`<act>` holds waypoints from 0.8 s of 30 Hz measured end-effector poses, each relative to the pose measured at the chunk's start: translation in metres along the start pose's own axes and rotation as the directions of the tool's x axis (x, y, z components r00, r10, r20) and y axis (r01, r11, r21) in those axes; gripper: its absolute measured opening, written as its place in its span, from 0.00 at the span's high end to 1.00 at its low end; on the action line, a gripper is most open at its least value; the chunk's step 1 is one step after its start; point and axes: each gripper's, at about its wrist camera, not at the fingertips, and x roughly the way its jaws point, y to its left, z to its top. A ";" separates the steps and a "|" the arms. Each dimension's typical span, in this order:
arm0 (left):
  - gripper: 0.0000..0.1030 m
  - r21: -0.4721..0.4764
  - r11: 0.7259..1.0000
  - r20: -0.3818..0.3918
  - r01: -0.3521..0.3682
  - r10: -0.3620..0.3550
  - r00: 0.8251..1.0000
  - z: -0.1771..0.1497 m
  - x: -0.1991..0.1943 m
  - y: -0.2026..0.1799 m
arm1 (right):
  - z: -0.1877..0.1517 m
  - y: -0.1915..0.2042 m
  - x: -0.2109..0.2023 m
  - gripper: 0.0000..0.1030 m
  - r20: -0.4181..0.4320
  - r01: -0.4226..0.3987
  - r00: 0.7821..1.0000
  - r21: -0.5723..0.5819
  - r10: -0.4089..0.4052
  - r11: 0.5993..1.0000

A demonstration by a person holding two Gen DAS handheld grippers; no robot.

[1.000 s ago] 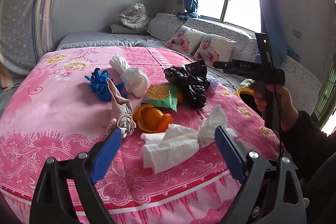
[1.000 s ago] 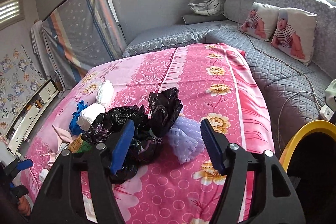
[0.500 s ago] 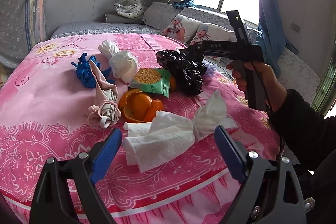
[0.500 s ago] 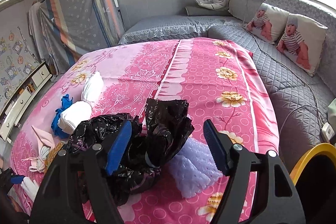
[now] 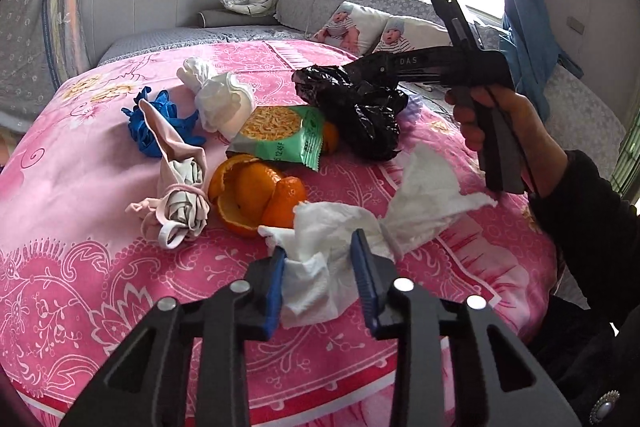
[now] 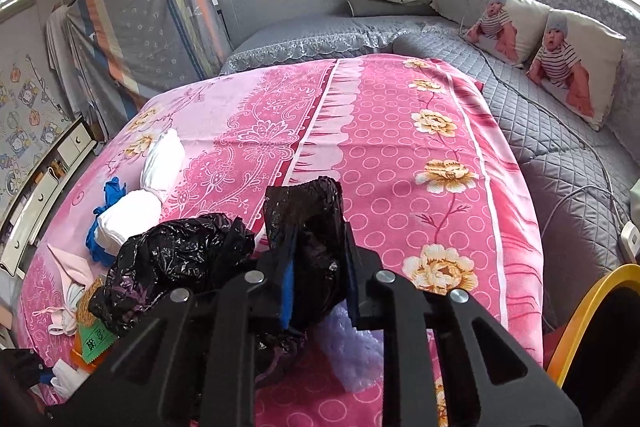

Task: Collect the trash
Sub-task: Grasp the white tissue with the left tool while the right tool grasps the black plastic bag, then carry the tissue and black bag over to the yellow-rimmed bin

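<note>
On the pink bedspread [image 5: 60, 187] lies a heap of trash. My left gripper [image 5: 320, 259] is closing, its blue pads pressing the near end of a crumpled white tissue [image 5: 420, 203]. My right gripper [image 6: 318, 255] is closing too, its pads squeezing a fold of the black plastic bag [image 6: 180, 259]; in the left wrist view that bag [image 5: 360, 115] sits at the far right under the right gripper's black body. Orange peel [image 5: 252, 195], a green snack packet [image 5: 280, 135], a tied pinkish cloth [image 5: 180, 179], a blue glove [image 5: 144, 123] and a white bundle [image 5: 220, 99] lie between.
A yellow-rimmed bin [image 6: 588, 323] stands off the bed's right side. A pale purple bubble wrap piece [image 6: 352, 351] lies under the black bag. Grey quilted bedding with baby-print pillows [image 6: 560, 59] and a cable [image 6: 560, 123] lies beyond. A drawer cabinet [image 6: 44, 183] stands at left.
Both grippers moved down and closer to the trash and closed: the left onto the white tissue, the right onto the black bag. Both stood wide open before.
</note>
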 end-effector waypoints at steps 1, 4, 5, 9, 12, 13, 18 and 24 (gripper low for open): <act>0.83 -0.001 1.000 -0.002 -0.006 0.006 1.000 0.000 0.001 0.000 | 0.000 0.000 -0.002 0.84 0.007 -0.003 1.000 0.000 0.003 1.000; 0.92 -0.013 1.000 -0.001 -0.003 0.003 1.000 0.000 0.001 0.002 | 0.001 0.001 -0.013 0.86 0.045 -0.001 0.999 -0.003 0.001 1.000; 0.93 -0.018 1.000 0.003 -0.001 0.001 1.000 0.000 0.001 0.003 | 0.002 0.001 -0.017 0.86 0.057 -0.003 0.998 0.000 0.003 1.000; 0.94 -0.020 1.000 0.028 0.008 -0.007 1.000 0.000 -0.008 0.001 | 0.007 -0.001 -0.034 0.86 0.098 -0.017 0.995 0.019 0.015 1.000; 0.94 -0.031 0.999 0.063 0.031 -0.029 0.998 0.003 -0.022 0.002 | 0.009 -0.002 -0.050 0.86 0.132 -0.029 0.991 0.028 0.025 0.999; 0.94 -0.039 0.998 0.082 0.039 -0.035 0.996 0.004 -0.029 0.003 | 0.009 -0.003 -0.056 0.86 0.144 -0.037 0.989 0.033 0.031 0.999; 0.94 -0.075 0.997 0.170 0.020 -0.007 0.985 0.013 -0.060 0.014 | 0.011 -0.006 -0.080 0.86 0.183 -0.069 0.981 0.055 0.058 0.996; 0.94 -0.100 0.995 0.247 -0.025 0.049 0.968 0.026 -0.085 0.022 | 0.013 -0.006 -0.101 0.86 0.223 -0.074 0.973 0.060 0.059 0.995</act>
